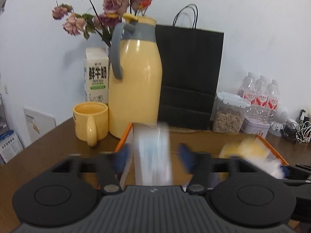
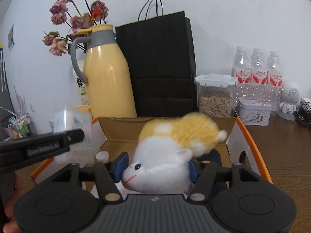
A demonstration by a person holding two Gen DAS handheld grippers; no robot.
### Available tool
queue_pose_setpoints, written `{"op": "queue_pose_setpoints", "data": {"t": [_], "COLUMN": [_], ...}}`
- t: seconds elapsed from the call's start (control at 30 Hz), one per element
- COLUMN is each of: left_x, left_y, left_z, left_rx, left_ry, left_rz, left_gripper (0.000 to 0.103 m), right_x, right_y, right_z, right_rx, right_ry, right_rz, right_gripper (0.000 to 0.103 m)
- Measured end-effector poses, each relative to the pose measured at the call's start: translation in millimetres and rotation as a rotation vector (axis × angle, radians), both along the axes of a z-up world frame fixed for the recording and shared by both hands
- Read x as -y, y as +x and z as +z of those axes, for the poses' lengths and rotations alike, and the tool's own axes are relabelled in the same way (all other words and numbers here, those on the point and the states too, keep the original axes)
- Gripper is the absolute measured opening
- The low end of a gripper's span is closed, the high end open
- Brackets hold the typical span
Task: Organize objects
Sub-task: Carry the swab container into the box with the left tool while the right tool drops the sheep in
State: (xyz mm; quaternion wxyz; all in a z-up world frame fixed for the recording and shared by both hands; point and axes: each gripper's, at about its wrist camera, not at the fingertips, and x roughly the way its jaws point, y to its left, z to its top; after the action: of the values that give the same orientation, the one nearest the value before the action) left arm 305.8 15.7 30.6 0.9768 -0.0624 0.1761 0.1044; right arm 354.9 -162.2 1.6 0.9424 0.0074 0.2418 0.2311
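Milk carton [image 1: 96, 77], 9 o'clock of the yellow jug [image 1: 136, 81]: "鲜牛奶" in black. Water bottles' [image 2: 258, 75] red labels: unreadable. Other print too blurred.

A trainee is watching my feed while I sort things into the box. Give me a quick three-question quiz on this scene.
1. True or false: in the left wrist view, the yellow mug stands right of the thermos.
2. What sits between the right gripper's fingers? A plush toy; B milk carton; C tin.
3. How many water bottles are in view?
Key: 1 false, the yellow mug stands left of the thermos. 2 A, the plush toy. 3 three.
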Motion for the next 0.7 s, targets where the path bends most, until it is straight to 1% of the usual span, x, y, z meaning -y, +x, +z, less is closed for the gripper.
{"op": "queue_pose_setpoints", "data": {"t": [0.03, 0.07, 0.1, 0.27, 0.5, 0.7], "left_x": [0.6, 1.3, 2.1, 5.0, 0.9, 0.5], "left_y": [-3.8, -8.2, -10.1, -11.7, -16.2, -28.1], "left_z": [1.9, 3.2, 4.7, 5.9, 5.9, 12.3], "left_rx": [0.023, 0.051, 0.056, 0.056, 0.066, 0.090], "left_ry": [0.005, 0.012, 0.016, 0.017, 0.002, -0.002], "left_rz": [0.005, 0.008, 0.003, -0.008, 0.014, -0.011], "left_gripper": [0.103, 0.103, 0.103, 0.103, 0.103, 0.103], "right_x": [1.2, 3.1, 5.0, 8.2, 7.2, 8.9], "right_y": [0.1, -0.2, -0.1, -1.7, -5.5, -14.8], "right_z": [0.6, 2.1, 3.4, 8.6, 12.8, 20.1], "right_rx": [-0.001, -0.002, -0.001, 0.002, 0.012, 0.028], "right_ry": [-0.004, -0.004, 0.000, 0.008, 0.002, -0.008], "right_rz": [-0.015, -0.028, -0.036, -0.052, -0.058, -0.058], "right_gripper": [0.077, 0.097, 0.103, 0.103, 0.103, 0.103]}}
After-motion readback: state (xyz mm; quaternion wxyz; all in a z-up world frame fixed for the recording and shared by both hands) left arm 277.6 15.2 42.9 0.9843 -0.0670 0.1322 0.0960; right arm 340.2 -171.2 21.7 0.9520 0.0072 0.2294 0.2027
